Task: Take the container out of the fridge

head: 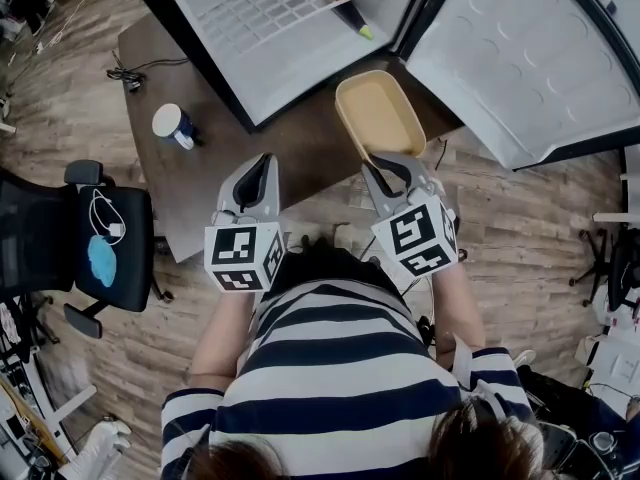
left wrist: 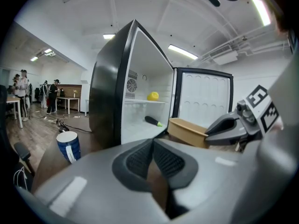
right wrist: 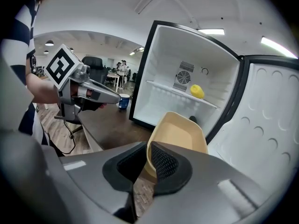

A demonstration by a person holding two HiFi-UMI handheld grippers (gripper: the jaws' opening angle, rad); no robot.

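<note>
The tan, empty container [head: 378, 116] is outside the fridge [head: 270, 18], over the dark table [head: 200, 178] in front of the fridge's open mouth. My right gripper [head: 392, 162] is shut on its near rim; in the right gripper view the container [right wrist: 180, 136] tilts up from between the right gripper's [right wrist: 148, 160] jaws. Whether its base rests on the table I cannot tell. My left gripper [head: 262, 166] hovers beside it to the left, apart from it, and its jaws [left wrist: 152, 158] meet with nothing between them. From that side the container [left wrist: 187, 130] shows at the right.
The fridge door [head: 520, 58] hangs open to the right. Inside are a yellow lemon-like thing [left wrist: 153, 96] on the shelf and a dark item with a green tip [left wrist: 153, 121] below. A blue-and-white mug [head: 174, 125] and a cable [head: 130, 73] are on the table; an office chair [head: 90, 248] stands at the left.
</note>
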